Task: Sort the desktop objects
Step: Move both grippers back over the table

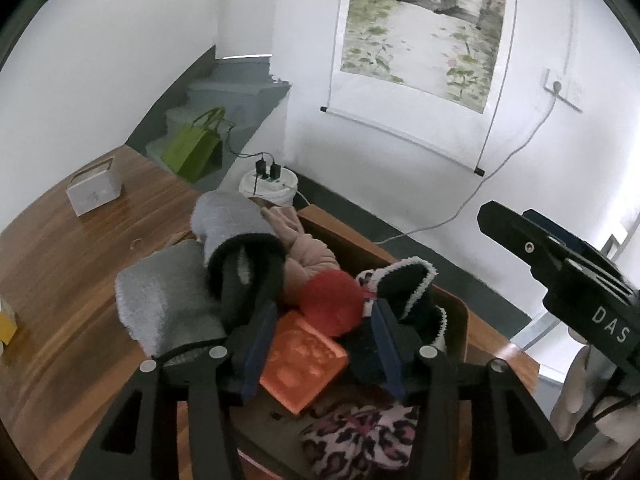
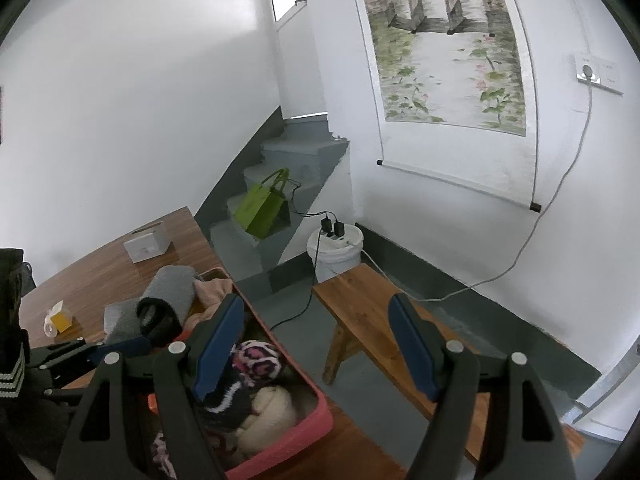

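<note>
One "DAS" mark, right gripper (image 1: 568,276) body.

White plastered walls, dark grey skirting and grey floor. A long scroll painting of a stone bridge and lotus pond (image 2: 448,52) hung on the far wall, with a white wall socket (image 2: 598,72) to its right. Grey concrete stairs (image 2: 280,184) rose in the corner. A brown wooden bench (image 2: 372,320) stood beside the brown wooden table (image 1: 60,264). Soft daylight
</note>
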Available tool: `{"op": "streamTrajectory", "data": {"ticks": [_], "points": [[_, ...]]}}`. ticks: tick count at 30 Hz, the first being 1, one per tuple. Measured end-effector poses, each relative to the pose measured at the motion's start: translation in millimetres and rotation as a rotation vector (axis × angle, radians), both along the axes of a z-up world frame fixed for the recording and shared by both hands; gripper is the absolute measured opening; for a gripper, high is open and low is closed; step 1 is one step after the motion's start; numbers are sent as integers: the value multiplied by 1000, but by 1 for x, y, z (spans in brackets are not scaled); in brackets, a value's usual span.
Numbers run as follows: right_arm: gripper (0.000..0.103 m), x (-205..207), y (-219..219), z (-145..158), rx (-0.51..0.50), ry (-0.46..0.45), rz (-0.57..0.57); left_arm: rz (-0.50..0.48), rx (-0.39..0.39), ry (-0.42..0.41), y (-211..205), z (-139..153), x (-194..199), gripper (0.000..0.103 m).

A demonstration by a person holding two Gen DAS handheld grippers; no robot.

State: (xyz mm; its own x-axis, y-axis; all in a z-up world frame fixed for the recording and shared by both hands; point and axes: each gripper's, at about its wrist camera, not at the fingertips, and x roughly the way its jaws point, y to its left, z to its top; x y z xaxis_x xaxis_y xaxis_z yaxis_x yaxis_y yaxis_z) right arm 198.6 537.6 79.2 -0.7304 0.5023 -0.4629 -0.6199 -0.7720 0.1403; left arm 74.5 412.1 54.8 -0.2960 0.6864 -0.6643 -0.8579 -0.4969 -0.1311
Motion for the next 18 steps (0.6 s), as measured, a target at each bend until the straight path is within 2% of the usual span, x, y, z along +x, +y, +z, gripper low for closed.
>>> {"op": "streamTrajectory", "data": {"ticks": [4,8,18], "points": [[78,-7,-10,3,-9,18,26,32,17,-6,-18,4,-6,51],[78,-29,-38,9,-15,44,105,93,33,20,-49,11,-14,51],[79,-115,-150,25,-24,106,409,414,13,132,-193,13,-51,51]]}}
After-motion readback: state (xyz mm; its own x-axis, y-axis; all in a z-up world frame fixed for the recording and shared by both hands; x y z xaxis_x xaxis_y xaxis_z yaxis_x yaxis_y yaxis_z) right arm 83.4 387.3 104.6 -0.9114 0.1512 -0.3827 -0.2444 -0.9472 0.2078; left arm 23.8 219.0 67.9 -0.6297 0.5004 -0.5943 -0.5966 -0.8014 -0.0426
